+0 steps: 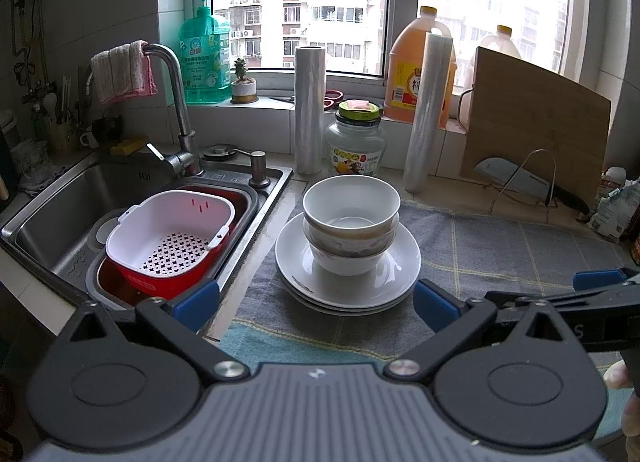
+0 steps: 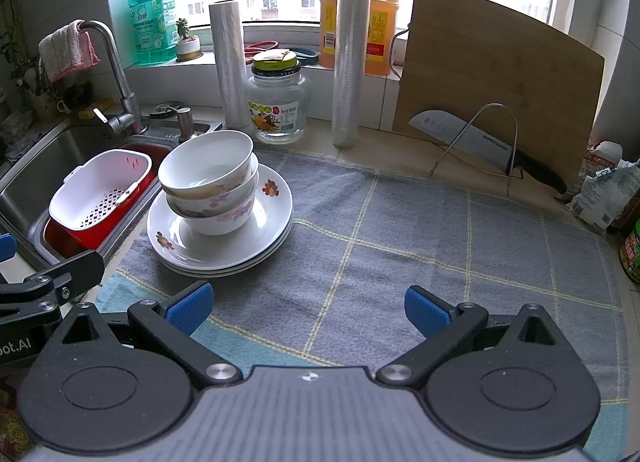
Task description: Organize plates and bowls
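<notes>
Resting in the steel sink (image 1: 52, 218) at nine o'clock, a red tub (image 1: 160, 282) holds a white perforated strainer basket (image 1: 168, 230), which looks empty. Three white bowls (image 1: 351, 222) sit nested on a pile of white plates (image 1: 348, 286), on the grey checked cloth (image 2: 400, 230) that covers your counter (image 1: 264, 230), just right of the sink. The bowls are glossy and round, with pale pink flower prints; the top plate carries small fruit motifs on its rim. At twelve o'clock stands a clear glass jar (image 2: 278, 102) with a dark lid, between two upright rolls of plastic film (image 2: 349, 58). Your left claw (image 1: 316, 304) is spread apart and holds nothing, in front of the plates. Your right claw (image 2: 308, 312) is likewise spread, over bare cloth.
</notes>
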`<state>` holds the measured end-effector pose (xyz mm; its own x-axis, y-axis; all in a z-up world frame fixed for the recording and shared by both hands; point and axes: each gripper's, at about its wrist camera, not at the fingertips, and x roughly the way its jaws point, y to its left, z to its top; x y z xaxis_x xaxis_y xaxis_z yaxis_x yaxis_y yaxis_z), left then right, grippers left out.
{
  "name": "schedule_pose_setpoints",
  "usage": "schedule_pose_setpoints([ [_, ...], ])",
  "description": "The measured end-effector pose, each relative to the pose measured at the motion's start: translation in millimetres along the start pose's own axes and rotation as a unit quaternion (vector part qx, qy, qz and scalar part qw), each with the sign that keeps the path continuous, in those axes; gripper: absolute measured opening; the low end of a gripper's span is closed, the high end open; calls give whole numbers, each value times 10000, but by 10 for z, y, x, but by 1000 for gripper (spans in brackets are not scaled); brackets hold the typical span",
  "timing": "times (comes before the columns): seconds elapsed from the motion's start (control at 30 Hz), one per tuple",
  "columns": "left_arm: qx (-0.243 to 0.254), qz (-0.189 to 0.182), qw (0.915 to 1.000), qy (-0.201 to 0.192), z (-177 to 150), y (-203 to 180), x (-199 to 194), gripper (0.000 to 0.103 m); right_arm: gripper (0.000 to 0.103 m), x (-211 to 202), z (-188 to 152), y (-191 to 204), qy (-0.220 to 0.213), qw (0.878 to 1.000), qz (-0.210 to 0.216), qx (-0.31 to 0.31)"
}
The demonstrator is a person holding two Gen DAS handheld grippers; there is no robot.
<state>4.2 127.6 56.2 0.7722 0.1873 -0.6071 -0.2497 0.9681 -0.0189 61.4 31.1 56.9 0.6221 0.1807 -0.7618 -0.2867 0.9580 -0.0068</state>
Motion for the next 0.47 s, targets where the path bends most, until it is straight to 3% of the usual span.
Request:
schedule_pose_setpoints([
  [0.47, 7, -2, 10000, 11, 14, -13, -6, 102, 103, 7, 8, -13, 14, 10000, -1, -2],
])
